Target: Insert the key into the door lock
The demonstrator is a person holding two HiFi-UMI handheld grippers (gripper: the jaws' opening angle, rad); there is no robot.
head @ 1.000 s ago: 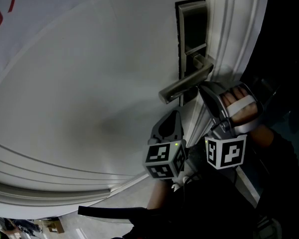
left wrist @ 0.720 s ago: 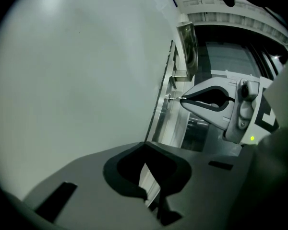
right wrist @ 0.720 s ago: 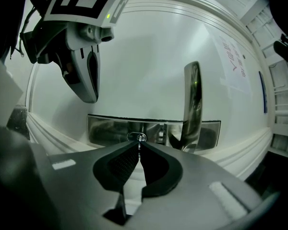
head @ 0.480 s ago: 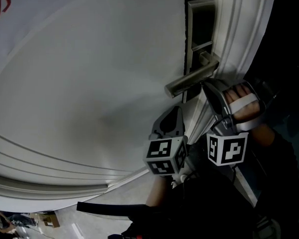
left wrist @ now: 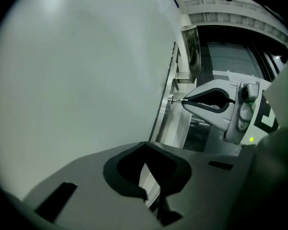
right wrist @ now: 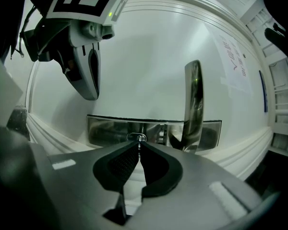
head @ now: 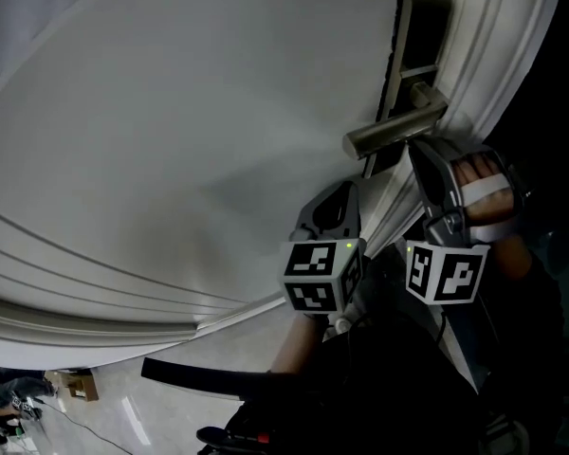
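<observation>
Key (right wrist: 139,144) in right gripper (right wrist: 139,150), at lock (right wrist: 110,131)

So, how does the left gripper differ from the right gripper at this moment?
The right gripper pinches a thin key at its tips; the left gripper holds nothing. The right gripper's tips are at the keyhole in the lock plate; the left gripper points at the bare door, away from that plate. Both have their jaws closed.

Slim key (right wrist: 139,144) tip against silver lock (right wrist: 110,128)
</observation>
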